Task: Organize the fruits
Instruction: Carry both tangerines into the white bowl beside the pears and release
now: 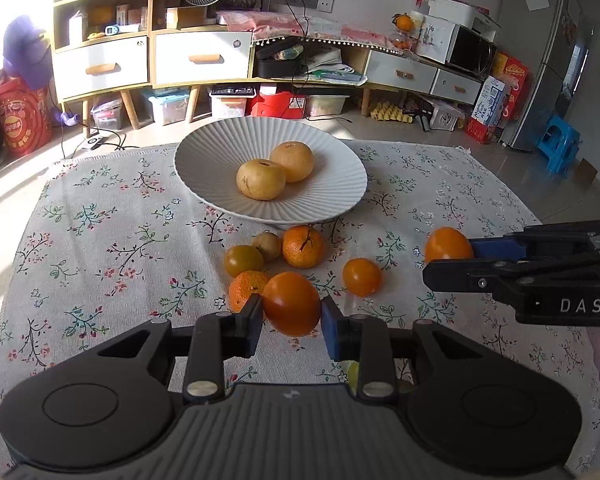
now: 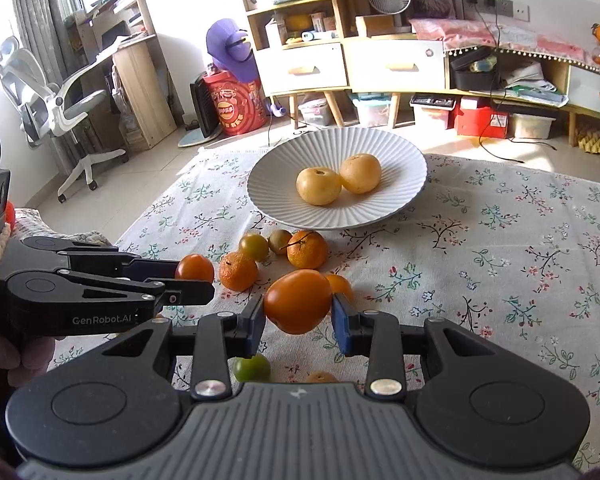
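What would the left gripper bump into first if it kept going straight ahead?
Probably the mandarin just ahead of the left gripper, which already holds an orange tomato. Beyond lies the white plate. Depth is hard to judge.

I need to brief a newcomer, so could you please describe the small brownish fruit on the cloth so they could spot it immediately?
Start at the white ribbed plate on the flowered cloth. Just in front of its near rim lies a cluster of loose fruit. The brownish fruit sits between a greenish-yellow tomato and a stemmed mandarin; it is the smallest and dullest, tan rather than orange.
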A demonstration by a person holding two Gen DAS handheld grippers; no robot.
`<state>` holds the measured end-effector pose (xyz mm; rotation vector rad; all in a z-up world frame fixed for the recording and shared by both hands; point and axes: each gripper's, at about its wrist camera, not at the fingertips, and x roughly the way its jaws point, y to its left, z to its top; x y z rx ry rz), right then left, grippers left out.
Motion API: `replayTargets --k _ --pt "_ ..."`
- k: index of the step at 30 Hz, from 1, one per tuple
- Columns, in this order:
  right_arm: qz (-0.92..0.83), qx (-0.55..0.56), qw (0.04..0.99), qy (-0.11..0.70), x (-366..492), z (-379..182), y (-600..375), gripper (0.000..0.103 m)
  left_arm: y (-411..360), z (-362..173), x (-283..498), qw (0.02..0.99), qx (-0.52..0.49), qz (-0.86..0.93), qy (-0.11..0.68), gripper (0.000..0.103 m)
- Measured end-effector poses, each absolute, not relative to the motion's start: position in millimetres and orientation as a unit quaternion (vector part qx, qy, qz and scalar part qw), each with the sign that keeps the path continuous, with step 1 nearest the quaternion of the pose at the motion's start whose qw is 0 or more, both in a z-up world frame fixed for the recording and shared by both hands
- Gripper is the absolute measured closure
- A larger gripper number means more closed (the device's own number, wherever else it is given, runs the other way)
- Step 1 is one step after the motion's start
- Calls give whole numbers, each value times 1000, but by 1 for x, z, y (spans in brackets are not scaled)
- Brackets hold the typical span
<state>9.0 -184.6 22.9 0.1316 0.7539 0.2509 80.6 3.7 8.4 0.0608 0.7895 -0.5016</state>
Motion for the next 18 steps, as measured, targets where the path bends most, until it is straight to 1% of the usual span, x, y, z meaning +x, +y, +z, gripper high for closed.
replayTargets --k 11,18 --pt "84 94 931 343 54 33 -201 71 -25 14 105 900 17 -240 364 85" --pt "83 112 924 357 78 22 -217 71 -36 6 127 903 4 -252 347 85"
